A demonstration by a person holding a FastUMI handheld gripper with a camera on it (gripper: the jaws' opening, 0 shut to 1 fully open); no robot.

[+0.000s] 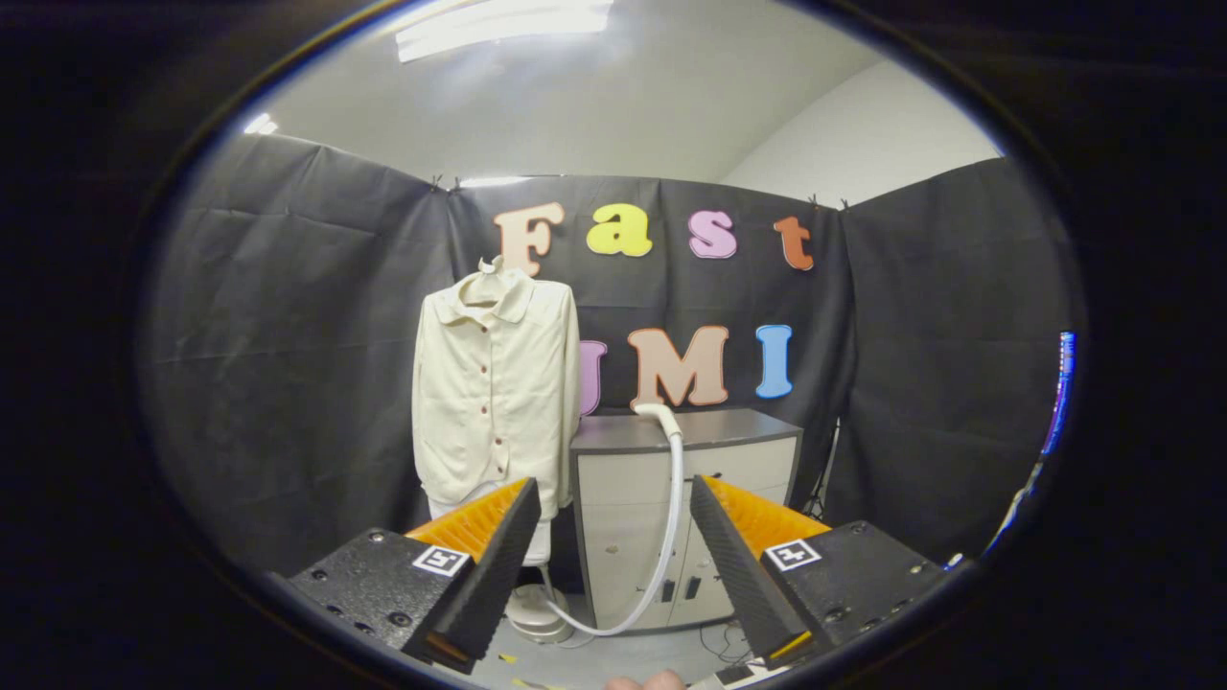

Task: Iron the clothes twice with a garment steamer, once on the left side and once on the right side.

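A cream button-up shirt (494, 383) hangs on a hanger in front of the black booth wall, beyond my left finger. The garment steamer's head (657, 412) rests on top of a grey cabinet (729, 431) to the right of the shirt. Its white hose (671, 517) drops down the cabinet front and curves left to the steamer's base (537, 613) on the floor below the shirt. My gripper (613, 498) is open, far short of the cabinet, with nothing between its fingers; the hose shows in the gap beyond them.
The cabinet has pale doors and stands against the back wall. Cables lie on the floor near its right foot (719, 642). A bit of a hand (644, 682) shows below the fingers.
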